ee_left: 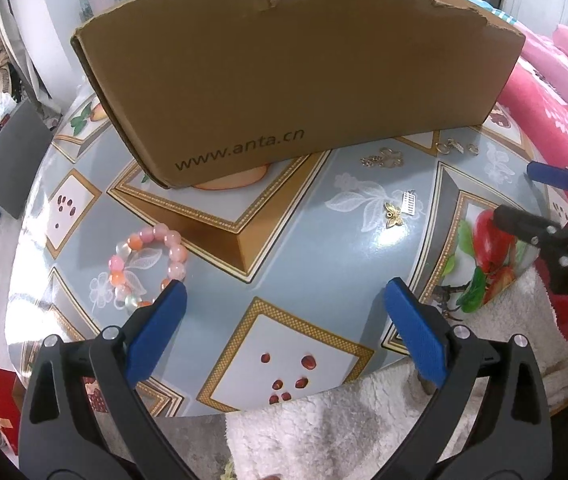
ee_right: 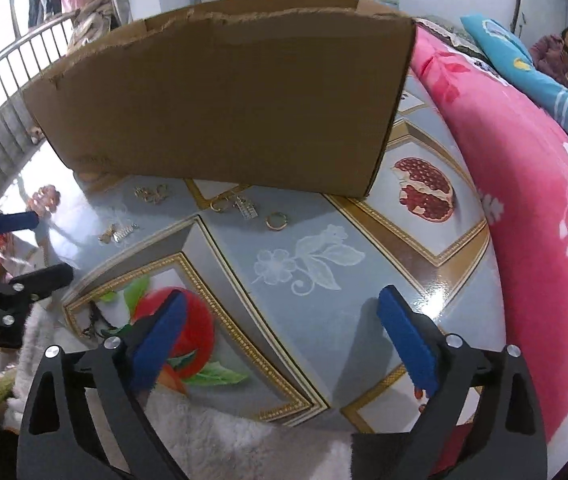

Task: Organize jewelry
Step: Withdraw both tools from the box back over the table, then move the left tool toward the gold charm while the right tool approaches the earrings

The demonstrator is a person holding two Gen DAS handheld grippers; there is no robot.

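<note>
Left wrist view: the left gripper (ee_left: 284, 312) hangs over the near edge of the table (ee_left: 304, 248), its blue pads spread wide with nothing between them. A beaded bracelet (ee_left: 145, 266) of pink, orange and clear beads lies just beside the left pad, which covers part of it. A brown cardboard box (ee_left: 296, 76) with a torn top edge stands at the back of the table. In front of its right end lie small gold pieces: a cluster (ee_left: 384, 159), then rings and a charm (ee_left: 454, 147). Nearer the middle, a gold butterfly (ee_left: 392, 213) lies touching a silver bar charm (ee_left: 408, 201). The right gripper (ee_left: 540, 196) enters from the right edge, released, above a red fruit print. White fleece (ee_left: 364, 420) shows below the table edge.

Right wrist view: the right gripper (ee_right: 279, 332) is over the near part of the table (ee_right: 364, 272), pads wide apart and empty. The box (ee_right: 219, 100) fills the back. Before it lie the cluster (ee_right: 151, 194), a small hoop (ee_right: 217, 205), a silver charm (ee_right: 247, 208) and a gold ring (ee_right: 275, 222), all close together. To the left, the butterfly (ee_right: 107, 235) and bar charm (ee_right: 125, 233) touch. The bracelet (ee_right: 45, 197) shows blurred in glare at far left. The left gripper (ee_right: 27, 246) comes in from the left edge, released. A pink quilt (ee_right: 524, 200) borders the table on the right.
</note>
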